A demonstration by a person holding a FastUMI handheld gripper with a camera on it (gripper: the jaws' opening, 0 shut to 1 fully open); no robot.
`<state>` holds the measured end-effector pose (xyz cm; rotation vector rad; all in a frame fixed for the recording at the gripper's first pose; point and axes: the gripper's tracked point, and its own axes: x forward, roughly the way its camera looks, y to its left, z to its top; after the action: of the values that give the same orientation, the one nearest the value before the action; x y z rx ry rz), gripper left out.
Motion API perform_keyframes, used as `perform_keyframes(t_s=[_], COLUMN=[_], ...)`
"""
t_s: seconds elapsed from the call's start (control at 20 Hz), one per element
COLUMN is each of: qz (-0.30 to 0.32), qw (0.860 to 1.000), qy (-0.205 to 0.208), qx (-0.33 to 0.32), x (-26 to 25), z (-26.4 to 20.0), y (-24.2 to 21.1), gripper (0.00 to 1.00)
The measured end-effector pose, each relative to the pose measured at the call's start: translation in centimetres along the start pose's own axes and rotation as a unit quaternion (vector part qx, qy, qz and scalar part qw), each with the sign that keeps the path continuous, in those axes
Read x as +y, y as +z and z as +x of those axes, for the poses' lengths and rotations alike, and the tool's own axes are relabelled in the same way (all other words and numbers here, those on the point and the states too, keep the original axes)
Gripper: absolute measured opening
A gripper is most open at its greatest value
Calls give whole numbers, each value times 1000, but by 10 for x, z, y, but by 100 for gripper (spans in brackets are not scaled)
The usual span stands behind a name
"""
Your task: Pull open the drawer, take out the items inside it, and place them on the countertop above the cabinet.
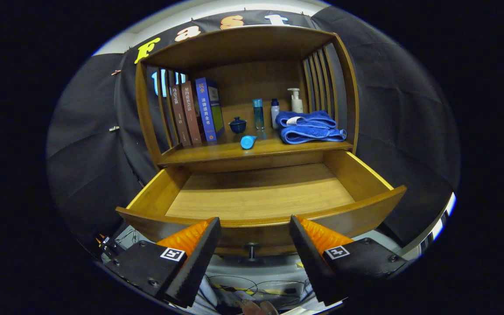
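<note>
Across the middle of the gripper view: wooden drawer (260,192), pulled fully out toward the camera, its floor bare as far as can be seen; no item visible inside. Front panel of the drawer curves across the lower centre, with a small dark knob (252,250) below its rim.

Lower centre: gripper (255,232), fingers spread wide and holding nothing, one fingertip to either side of the knob, both just short of the drawer front.

Upper centre: countertop (278,148) above the cabinet, directly beyond and above the drawer. On it, left to right: three upright books (197,111); small dark blue lidded cup (237,125); light blue cap-like piece (248,141) lying near the shelf's front edge; tall blue bottle (258,113); small white bottle (274,113); white pump bottle (296,100); folded blue towel (309,127) at the right.

Relation governing the coming move: the drawer front's long axis runs left-right, square across the fingers, the knob centred between them. Judgement: emptying looks complete; pushing the drawer shut may be all that remains.
</note>
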<state>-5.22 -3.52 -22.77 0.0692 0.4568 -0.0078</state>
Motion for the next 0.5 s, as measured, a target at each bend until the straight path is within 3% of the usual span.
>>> perform_keyframes(t_s=[0.25, 0.5], qz=[-34, -26], qw=[999, 999], qy=[-17, -21], qx=[-14, -7], x=[3, 7], z=[8, 25], y=[8, 19], gripper=[98, 98])
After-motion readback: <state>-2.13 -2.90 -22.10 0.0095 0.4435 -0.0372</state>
